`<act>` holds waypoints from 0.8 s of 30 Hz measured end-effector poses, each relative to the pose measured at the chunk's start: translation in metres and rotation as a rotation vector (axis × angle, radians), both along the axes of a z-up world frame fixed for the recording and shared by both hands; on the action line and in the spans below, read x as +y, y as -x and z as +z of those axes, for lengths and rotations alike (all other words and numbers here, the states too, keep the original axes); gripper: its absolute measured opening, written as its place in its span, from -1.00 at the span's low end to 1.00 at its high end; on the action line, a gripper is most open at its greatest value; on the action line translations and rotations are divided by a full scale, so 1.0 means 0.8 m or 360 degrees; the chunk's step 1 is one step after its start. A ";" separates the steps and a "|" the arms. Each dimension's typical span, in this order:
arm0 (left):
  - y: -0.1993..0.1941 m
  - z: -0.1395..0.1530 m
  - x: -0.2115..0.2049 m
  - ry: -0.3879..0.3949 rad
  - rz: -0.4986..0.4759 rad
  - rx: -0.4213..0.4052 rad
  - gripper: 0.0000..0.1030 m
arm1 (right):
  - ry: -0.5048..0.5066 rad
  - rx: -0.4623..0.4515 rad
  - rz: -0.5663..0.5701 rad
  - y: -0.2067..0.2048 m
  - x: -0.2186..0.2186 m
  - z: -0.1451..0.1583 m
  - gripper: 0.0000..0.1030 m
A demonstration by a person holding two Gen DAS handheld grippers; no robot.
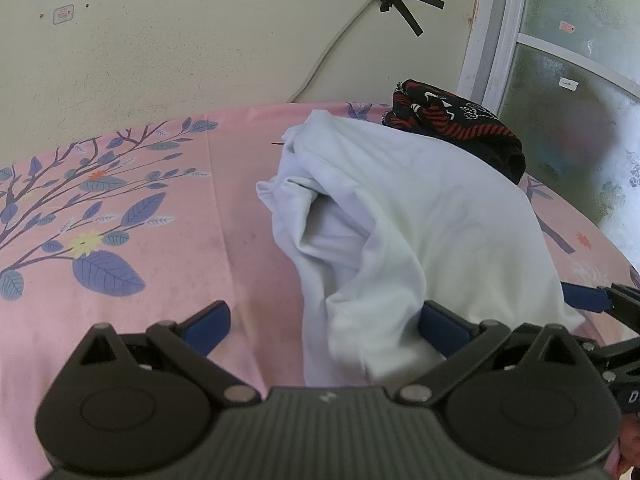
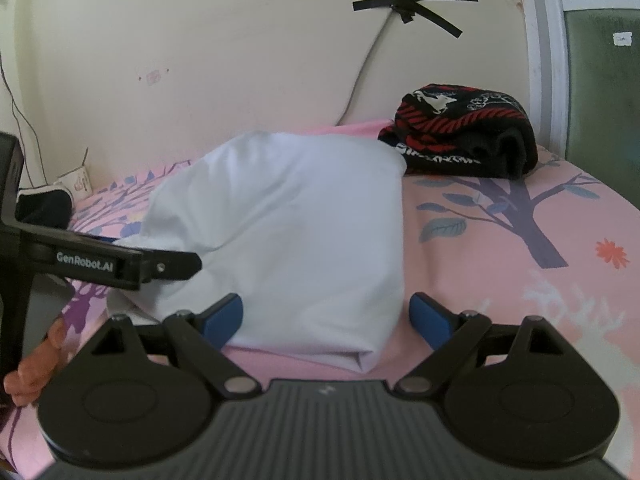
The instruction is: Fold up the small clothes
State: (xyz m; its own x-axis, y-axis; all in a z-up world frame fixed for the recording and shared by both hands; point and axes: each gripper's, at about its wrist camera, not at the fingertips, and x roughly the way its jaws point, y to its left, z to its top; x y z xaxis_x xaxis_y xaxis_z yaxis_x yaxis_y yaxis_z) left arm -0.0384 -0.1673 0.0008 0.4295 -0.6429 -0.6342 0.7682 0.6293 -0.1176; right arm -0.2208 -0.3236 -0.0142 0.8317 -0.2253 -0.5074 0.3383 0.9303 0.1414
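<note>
1. Pale white garment lying in a loose, half-folded heap on the pink floral sheet, near edge towards both cameras, far end reaching up to the dark clothes.
2. Left gripper spread wide, blue pads well apart. Left pad over bare sheet, right pad tucked right against the garment's near fold, cloth bunched between the fingers but not pinched.
3. Right gripper equally wide open, nothing clamped. Near hem of the garment sitting in the gap; left pad touching or just under the cloth edge, right pad just clear of it on the right, over pink sheet.
4. From the left wrist view, one blue fingertip of the right gripper poking in at the far right, beside the garment's right edge.
5. From the right wrist view, black arm of the left gripper crossing the garment's left side; part of a hand gripping below it.
6. Folded black and red knit parked at the far right, touching the garment's far corner.
7. White cup and a dark bundle at the far left, by the wall.
8. Taped cable up on the wall, window frame on the right.
</note>
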 end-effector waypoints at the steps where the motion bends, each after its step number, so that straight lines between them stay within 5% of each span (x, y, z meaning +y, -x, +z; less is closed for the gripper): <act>1: 0.000 0.000 0.000 0.0000 0.0000 0.0000 1.00 | 0.0001 0.0001 0.0001 0.000 0.000 0.000 0.65; 24: 0.002 0.000 0.000 -0.0003 -0.0003 -0.0005 1.00 | 0.0111 0.0041 -0.0083 0.009 0.033 -0.003 0.65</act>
